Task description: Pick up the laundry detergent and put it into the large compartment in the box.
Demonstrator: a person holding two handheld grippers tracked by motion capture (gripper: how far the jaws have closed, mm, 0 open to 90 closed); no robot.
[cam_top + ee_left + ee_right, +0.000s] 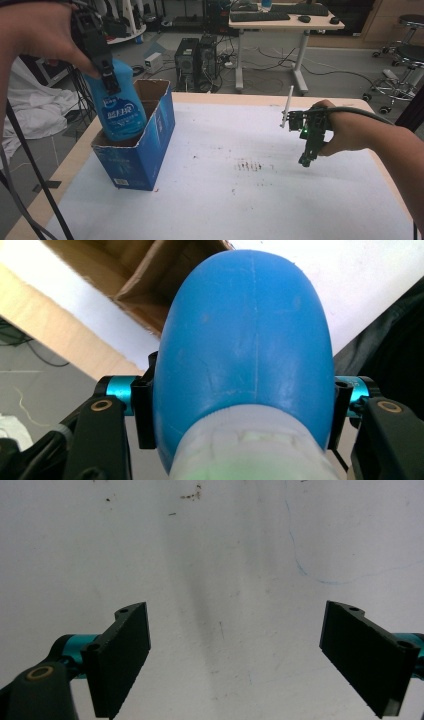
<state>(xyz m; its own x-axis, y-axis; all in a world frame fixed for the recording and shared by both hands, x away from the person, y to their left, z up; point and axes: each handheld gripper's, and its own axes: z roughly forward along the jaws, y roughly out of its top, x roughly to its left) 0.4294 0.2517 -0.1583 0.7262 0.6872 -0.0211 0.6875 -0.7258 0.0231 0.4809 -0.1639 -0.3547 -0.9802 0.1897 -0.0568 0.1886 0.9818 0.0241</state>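
The left tool (107,75) clamps a blue bottle (119,107) whose lower end sits inside the open cardboard box (145,160) at the counter's (225,200) left; whether it is going in or coming out cannot be told. The right tool (307,150) hovers over bare counter at the right, jaws wide apart and empty. Nothing blocks the box mouth; brown specks (248,165) dot the middle.

1 blue bottle (119,107), 1 open cardboard box (142,155), 2 grippers, left gripper (107,75), right gripper (306,161)
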